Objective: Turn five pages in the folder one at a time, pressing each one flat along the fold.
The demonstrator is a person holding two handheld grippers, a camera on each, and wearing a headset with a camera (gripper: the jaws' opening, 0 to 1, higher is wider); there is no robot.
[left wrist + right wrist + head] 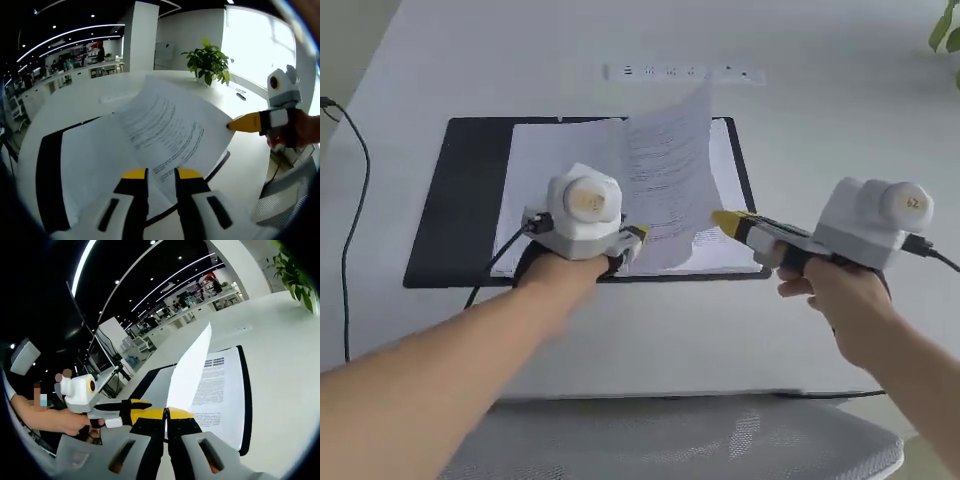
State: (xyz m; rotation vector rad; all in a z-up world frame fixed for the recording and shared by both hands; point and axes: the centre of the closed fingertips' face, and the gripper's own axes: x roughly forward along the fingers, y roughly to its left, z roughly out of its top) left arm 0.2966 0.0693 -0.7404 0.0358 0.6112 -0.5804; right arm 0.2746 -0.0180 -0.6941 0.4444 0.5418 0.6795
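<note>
We're mid-turn: right tool (pixel 166 412) pinches a lifted page (pixel 665 170) of the folder (pixel 470 200), left tool (pixel 161 174) is nearly closed (can't tell on what), and nothing's pressed flat yet.

In the head view the left gripper (pixel 636 235) and left hand (pixel 555 268) cover the near edge of the folder (pixel 460 200) at the fold. The lifted page (pixel 665 180) screens part of the sheet (pixel 723 165) beneath, and its print is too small to read. A plant (pixel 948 35) is cut off by the top right corner.
</note>
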